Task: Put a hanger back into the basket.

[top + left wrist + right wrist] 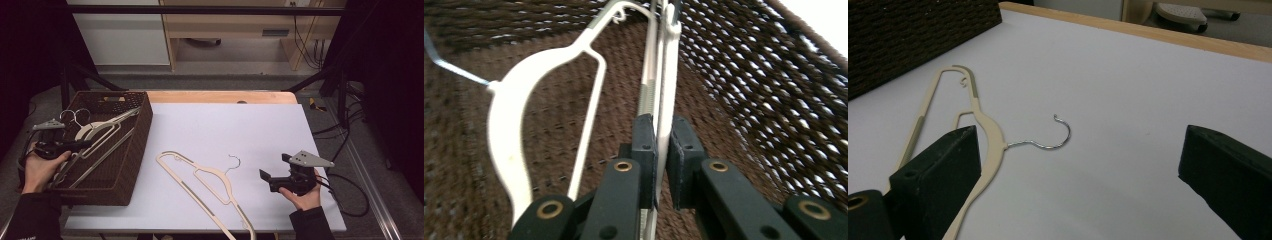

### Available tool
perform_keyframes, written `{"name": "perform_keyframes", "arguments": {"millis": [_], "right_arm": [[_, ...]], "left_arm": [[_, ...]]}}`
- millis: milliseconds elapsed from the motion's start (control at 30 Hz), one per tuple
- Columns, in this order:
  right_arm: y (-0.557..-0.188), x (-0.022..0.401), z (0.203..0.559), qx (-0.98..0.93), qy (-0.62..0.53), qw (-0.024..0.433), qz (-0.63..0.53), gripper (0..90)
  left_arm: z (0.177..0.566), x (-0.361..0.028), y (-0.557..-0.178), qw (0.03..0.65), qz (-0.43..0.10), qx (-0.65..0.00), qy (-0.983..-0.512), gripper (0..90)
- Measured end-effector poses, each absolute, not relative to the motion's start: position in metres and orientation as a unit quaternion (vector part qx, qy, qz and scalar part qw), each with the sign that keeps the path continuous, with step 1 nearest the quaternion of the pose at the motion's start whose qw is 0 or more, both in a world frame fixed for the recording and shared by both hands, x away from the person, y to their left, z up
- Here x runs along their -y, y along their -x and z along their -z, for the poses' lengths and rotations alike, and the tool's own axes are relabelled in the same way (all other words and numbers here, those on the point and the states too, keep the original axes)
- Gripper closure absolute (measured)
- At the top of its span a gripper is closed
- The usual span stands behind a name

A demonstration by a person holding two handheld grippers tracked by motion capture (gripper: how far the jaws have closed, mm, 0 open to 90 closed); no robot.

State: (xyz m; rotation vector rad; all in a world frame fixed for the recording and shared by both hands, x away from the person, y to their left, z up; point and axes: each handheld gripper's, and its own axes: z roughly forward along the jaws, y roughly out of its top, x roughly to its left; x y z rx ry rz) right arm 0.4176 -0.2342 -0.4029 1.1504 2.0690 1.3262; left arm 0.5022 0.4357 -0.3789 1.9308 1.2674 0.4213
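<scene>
Hanger (664,90) lengthwise in basket (140,130), hook toward far wall, left gripper (663,150) jaws clamping its bar; right gripper (1078,165) jaws wide apart.

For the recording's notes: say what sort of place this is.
Probably a lab or workshop bench set up for recording. A white board tops a wooden table inside a black frame, cables trail across the floor, and plain cabinets stand behind.
</scene>
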Motion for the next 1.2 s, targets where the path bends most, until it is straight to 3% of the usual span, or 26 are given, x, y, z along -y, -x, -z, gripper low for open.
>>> {"name": "perform_keyframes", "arguments": {"millis": [100, 333, 400, 467, 567, 867, 1200], "right_arm": [[-0.418, 0.234, 0.403, -0.745, -0.415, 0.212, -0.477, 3.7], [-0.417, 0.233, 0.403, -0.746, -0.414, 0.212, -0.477, 3.5], [-0.417, 0.233, 0.403, -0.745, -0.415, 0.211, -0.479, 3.5], [-0.417, 0.234, 0.403, -0.745, -0.414, 0.211, -0.478, 3.5], [-0.417, 0.234, 0.402, -0.743, -0.415, 0.212, -0.48, 3.5], [-0.416, 0.234, 0.402, -0.746, -0.409, 0.205, -0.484, 3.7], [-0.415, 0.234, 0.401, -0.747, -0.404, 0.197, -0.49, 4.3]], "left_arm": [[0.376, -0.439, -0.498, 0.389, -0.182, -0.513, -0.743, 75.0], [0.36, -0.437, -0.48, 0.422, -0.261, -0.503, -0.708, 38.1], [0.355, -0.432, -0.476, 0.429, -0.265, -0.495, -0.708, 31.4], [0.352, -0.425, -0.473, 0.436, -0.266, -0.492, -0.705, 18.2], [0.345, -0.408, -0.466, 0.452, -0.27, -0.479, -0.702, 9.1], [0.331, -0.363, -0.444, 0.515, -0.269, -0.43, -0.691, 4.9], [0.338, -0.312, -0.432, 0.53, -0.242, -0.382, -0.718, 2.4]]}}
